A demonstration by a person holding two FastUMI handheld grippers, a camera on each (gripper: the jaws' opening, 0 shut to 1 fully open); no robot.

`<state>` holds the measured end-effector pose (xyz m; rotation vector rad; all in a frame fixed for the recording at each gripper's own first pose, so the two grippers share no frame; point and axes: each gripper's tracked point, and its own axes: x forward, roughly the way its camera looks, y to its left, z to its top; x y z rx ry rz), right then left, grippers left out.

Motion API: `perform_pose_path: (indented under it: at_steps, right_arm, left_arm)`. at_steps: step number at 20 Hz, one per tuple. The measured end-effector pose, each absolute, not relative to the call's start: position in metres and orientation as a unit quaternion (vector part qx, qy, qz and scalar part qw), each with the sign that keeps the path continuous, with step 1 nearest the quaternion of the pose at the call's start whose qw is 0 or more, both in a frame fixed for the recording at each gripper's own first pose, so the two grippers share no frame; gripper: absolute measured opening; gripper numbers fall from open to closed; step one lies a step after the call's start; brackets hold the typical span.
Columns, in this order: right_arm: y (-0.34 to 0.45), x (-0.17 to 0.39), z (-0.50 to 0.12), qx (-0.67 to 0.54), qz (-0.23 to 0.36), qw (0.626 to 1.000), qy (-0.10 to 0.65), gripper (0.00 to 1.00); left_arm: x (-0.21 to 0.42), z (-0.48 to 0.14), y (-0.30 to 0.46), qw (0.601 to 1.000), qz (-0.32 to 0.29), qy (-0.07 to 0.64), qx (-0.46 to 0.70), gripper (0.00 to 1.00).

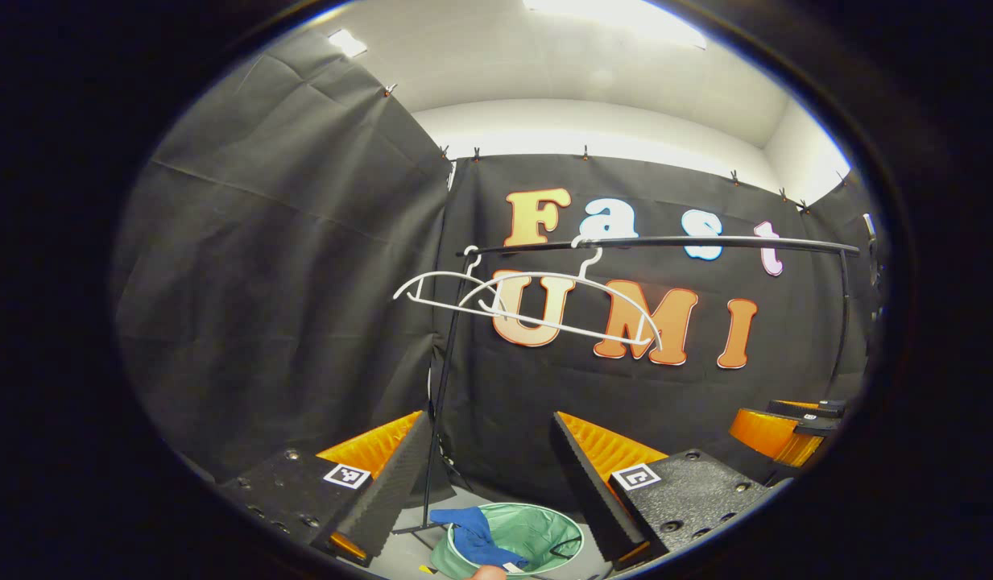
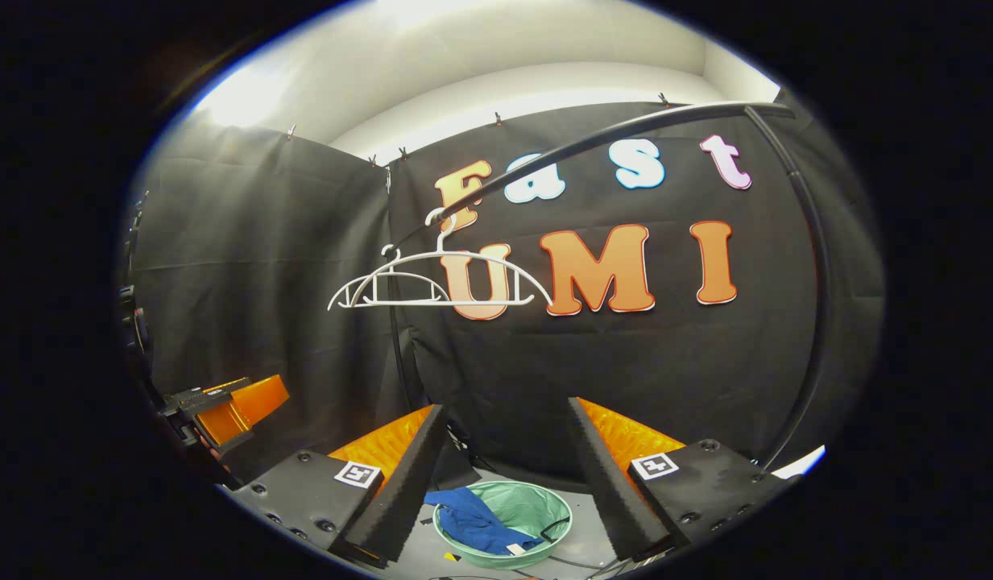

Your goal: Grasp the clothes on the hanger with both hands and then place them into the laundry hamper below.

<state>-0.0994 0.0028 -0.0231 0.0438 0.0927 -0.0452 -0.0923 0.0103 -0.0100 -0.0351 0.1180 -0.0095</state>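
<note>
- left gripper [image 1: 488,483] has its fingers spread wide, nothing between them, above the hamper.
- right gripper [image 2: 504,475] is likewise wide apart and holds nothing.
- blue garment [image 2: 476,524] lies in the green laundry hamper [image 2: 544,503] on the floor, draped over its near rim.
- two bare white hangers [image 1: 544,310] hang on the black rail [image 1: 665,242].

1. In the left gripper view, the left gripper [image 1: 488,475] is seen as two wedge-shaped fingers with ridged inner faces.
2. Each finger is mounted on a black block studded with screws and marked with a small square black-and-white tag.
3. The right gripper [image 2: 504,467] is built alike in the right gripper view.
</note>
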Motion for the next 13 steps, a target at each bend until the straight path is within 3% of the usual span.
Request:
perform_pose_path:
  at_steps: [13]
  right_arm:
    - [0.000, -0.132, -0.012, 0.011, -0.047, 0.998, 0.026, 0.89]
  left_arm:
    - [-0.118, 0.009, -0.005, 0.999, -0.024, 0.032, -0.012, 0.90]
